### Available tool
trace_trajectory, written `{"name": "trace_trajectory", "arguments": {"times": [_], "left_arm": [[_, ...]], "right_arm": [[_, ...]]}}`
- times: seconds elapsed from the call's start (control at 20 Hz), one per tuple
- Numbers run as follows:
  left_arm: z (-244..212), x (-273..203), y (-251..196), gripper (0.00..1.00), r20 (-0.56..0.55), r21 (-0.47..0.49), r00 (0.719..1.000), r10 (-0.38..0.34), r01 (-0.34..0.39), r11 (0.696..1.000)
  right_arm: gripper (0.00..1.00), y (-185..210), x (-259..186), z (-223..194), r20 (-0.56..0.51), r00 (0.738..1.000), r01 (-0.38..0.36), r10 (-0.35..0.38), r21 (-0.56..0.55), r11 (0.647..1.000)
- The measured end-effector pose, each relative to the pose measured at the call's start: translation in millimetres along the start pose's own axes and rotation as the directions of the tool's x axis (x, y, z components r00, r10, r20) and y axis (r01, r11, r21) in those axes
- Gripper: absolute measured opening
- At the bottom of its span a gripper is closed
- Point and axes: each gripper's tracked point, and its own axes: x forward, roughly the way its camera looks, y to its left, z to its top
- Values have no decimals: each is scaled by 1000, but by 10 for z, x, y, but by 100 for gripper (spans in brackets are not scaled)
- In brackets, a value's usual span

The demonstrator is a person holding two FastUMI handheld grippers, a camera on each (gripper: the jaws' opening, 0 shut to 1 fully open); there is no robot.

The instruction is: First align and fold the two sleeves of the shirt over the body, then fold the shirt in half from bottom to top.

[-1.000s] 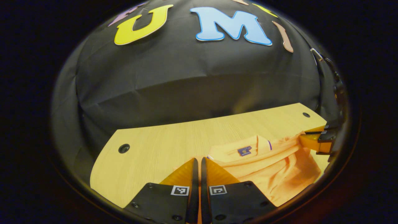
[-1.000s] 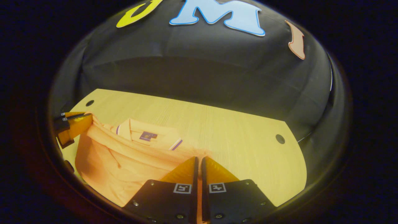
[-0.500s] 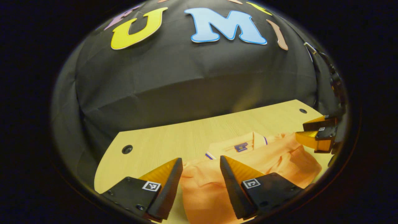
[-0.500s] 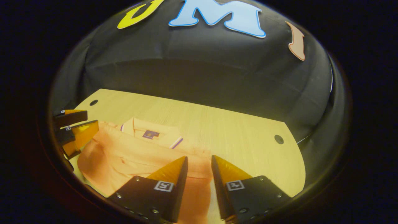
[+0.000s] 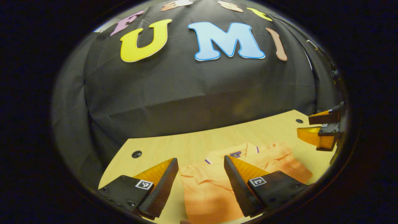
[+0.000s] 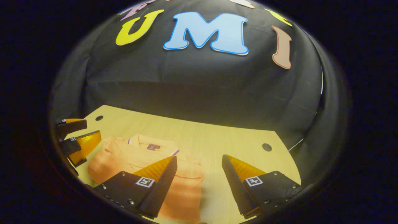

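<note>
An orange polo shirt lies folded on the wooden table, its collar with a dark label facing the far edge. My left gripper hovers open above the shirt's left side, nothing between its fingers. In the right gripper view the same shirt sits low and left, its collar towards the wall, and my right gripper stands open over the shirt's right edge. Each view catches the other gripper off to the side: the right one and the left one, both with jaws apart.
The table has round cable holes near its corners. Black cloth walls close in behind the far edge. Bare wood stretches to the left of the shirt in the left gripper view and to its right in the right gripper view.
Both grippers were shut on the shirt's edge a second ago. They have opened, let the fabric drop flat, and risen back away from it.
</note>
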Motion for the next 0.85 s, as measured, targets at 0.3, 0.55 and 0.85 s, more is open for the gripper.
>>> {"name": "trace_trajectory", "arguments": {"times": [0.3,0.55,0.85], "left_arm": [[366,-667,-241,100,102,-68,995,13,-6,998],[482,-1324,-475,100,161,-71,986,32,-21,997],[392,-2022,-562,100,187,-87,981,48,-33,996]], "right_arm": [[90,-218,-633,223,127,992,-8,8,5,1000],[90,-268,-1243,139,185,982,-49,48,0,999],[89,-316,-1938,12,239,969,-77,67,32,997]]}}
